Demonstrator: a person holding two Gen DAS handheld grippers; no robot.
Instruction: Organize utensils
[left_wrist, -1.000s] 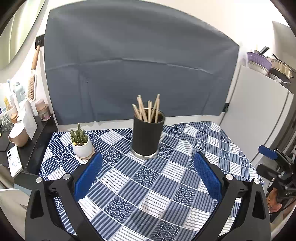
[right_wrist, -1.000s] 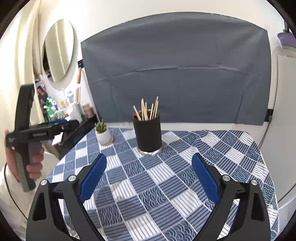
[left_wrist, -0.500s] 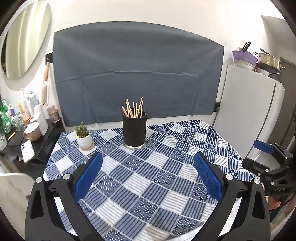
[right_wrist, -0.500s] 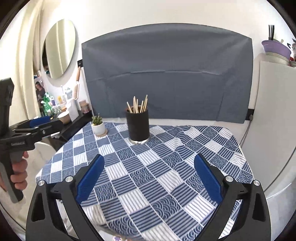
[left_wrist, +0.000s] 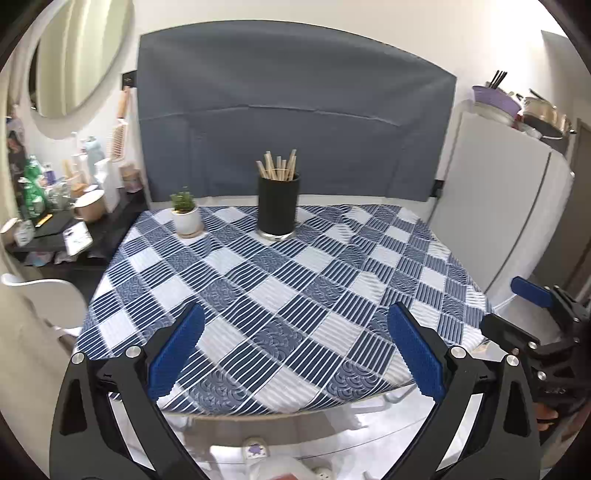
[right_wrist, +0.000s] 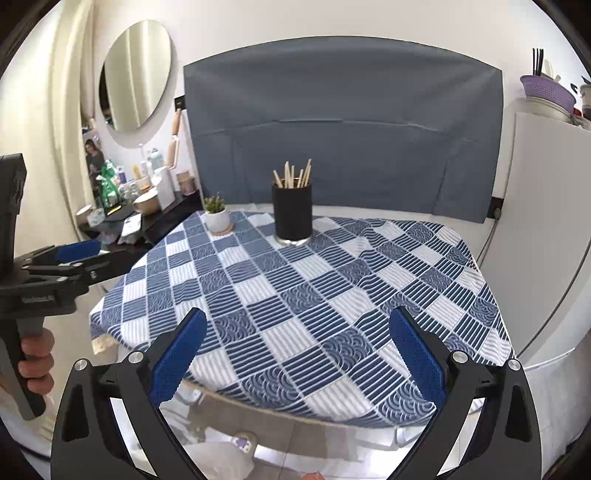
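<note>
Chopsticks (left_wrist: 277, 167) stood bundled in the black holder (left_wrist: 277, 205) at upper centre of the frame as you held both tongs back from the table. Your left gripper (left_wrist: 295, 354) was spread wide and empty, low in the frame over the near cloth edge; your right gripper (right_wrist: 297, 356) was equally wide, gripping nothing. By the look of it, sorting was done or not yet begun: no loose utensil lay on the checked tablecloth (right_wrist: 314, 295). Any next move called for a long forward reach. Open cloth lay between you and the holder, the potted plant (left_wrist: 184, 212) just left of it.
</note>
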